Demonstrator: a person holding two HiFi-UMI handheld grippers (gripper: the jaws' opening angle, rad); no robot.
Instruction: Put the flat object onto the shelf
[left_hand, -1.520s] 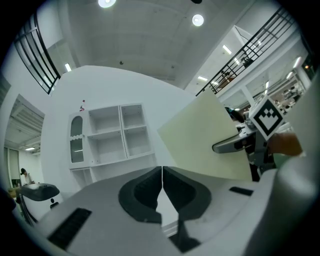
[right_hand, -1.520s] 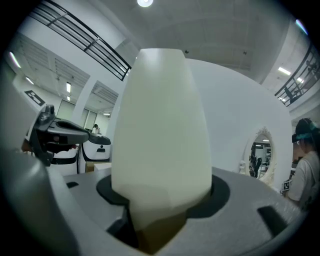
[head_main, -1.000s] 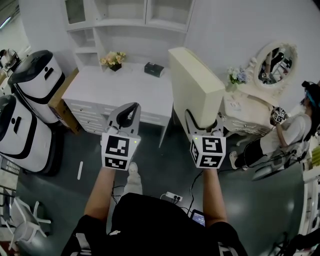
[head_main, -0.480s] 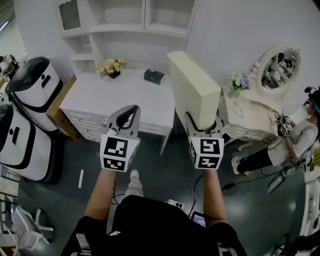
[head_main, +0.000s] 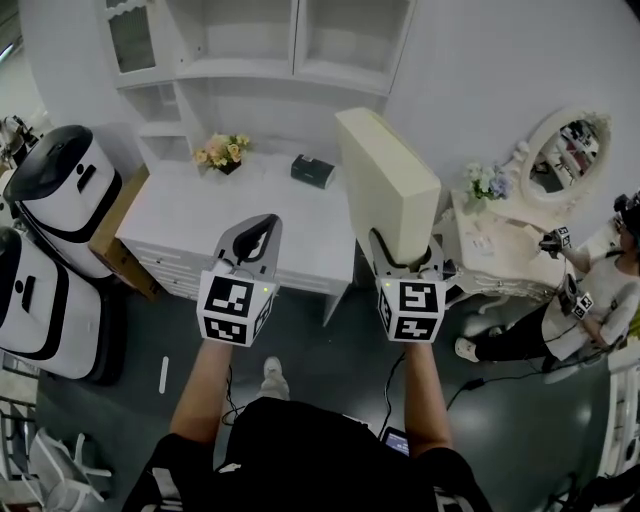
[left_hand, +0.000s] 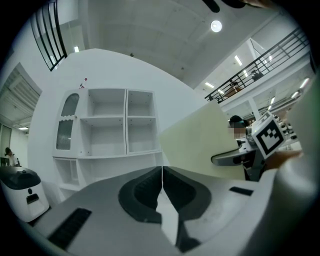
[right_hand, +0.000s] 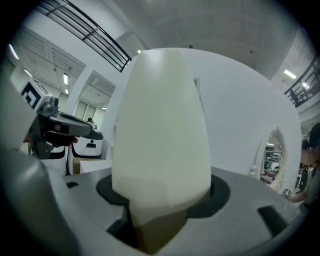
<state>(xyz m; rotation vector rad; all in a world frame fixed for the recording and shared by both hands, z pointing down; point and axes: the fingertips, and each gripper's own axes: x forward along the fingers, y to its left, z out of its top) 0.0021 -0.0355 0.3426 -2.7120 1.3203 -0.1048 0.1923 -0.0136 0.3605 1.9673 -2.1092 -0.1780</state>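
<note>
The white shelf (head_main: 300, 45) is looming nearer than a second ago, so I am closing in, my right claw (head_main: 405, 252) clamping the cream flat board (head_main: 385, 185) upright, my left claw (head_main: 262, 225) riding alongside pinched together, empty.

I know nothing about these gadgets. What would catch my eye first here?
The big cream slab in the middle stands out most, gripped at its near end by the right gripper. Beside it the left gripper is shut on nothing. Behind both, a white shelf unit rises over a white desk, with an ornate oval mirror at far right.
</note>
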